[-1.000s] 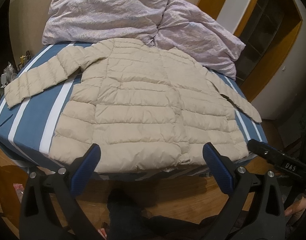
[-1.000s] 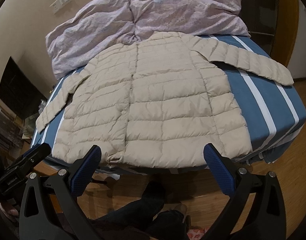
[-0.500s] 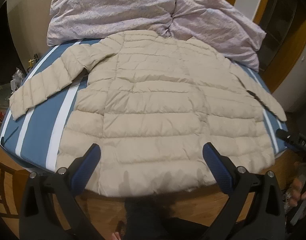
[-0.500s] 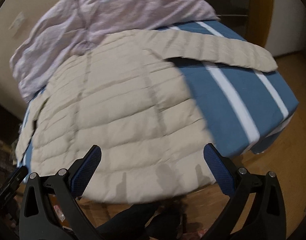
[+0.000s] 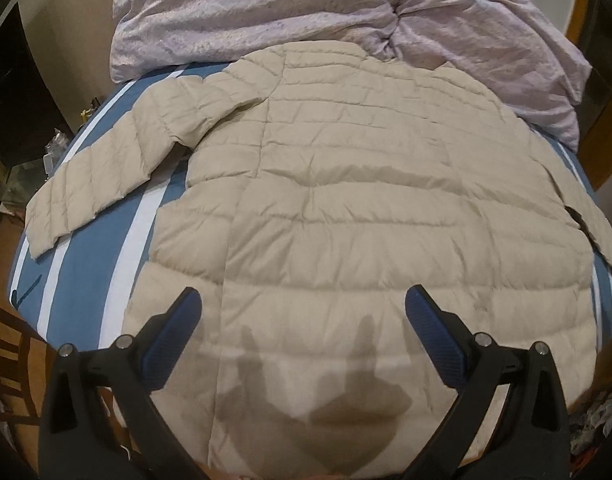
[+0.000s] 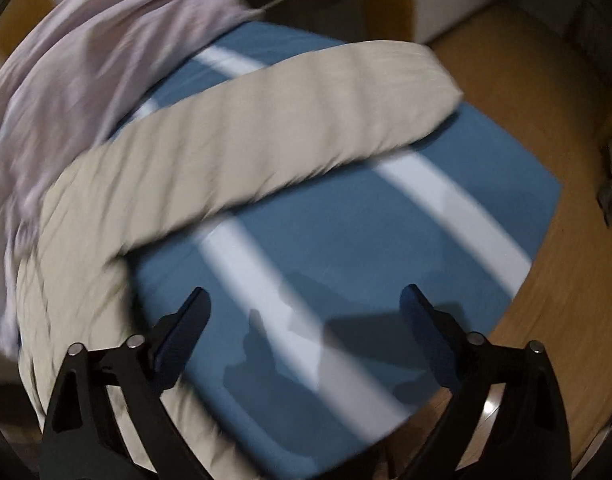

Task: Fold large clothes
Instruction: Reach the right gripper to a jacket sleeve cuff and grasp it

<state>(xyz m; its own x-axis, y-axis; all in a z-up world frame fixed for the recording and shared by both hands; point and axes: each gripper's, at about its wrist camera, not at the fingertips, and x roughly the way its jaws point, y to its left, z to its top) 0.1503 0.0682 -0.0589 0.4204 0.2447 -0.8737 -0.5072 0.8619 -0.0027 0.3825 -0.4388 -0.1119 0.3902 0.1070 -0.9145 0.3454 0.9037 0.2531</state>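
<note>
While the jacket (image 5: 345, 208) lies flat on the striped bed (image 5: 86, 280), collar toward the quilt (image 5: 306, 12), sleeves out sideways, both tools (image 5: 302, 344) (image 6: 306, 340) hover agape and empty, the right one's jaws just narrowing slightly.

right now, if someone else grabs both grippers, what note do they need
Left gripper: open, empty, above the hem half of the beige puffer jacket.
Right gripper: open, empty, jaws have just been closing slightly; above bare striped blue sheet, just short of the jacket's sleeve. That view is motion-blurred.
Jacket: spread flat on the sheet, both sleeves stretched outward, collar toward the crumpled lilac duvet.
Done: jacket laid out; no fold made yet.
Left: probably fold each sleeve in over the body, then fold the body.
</note>
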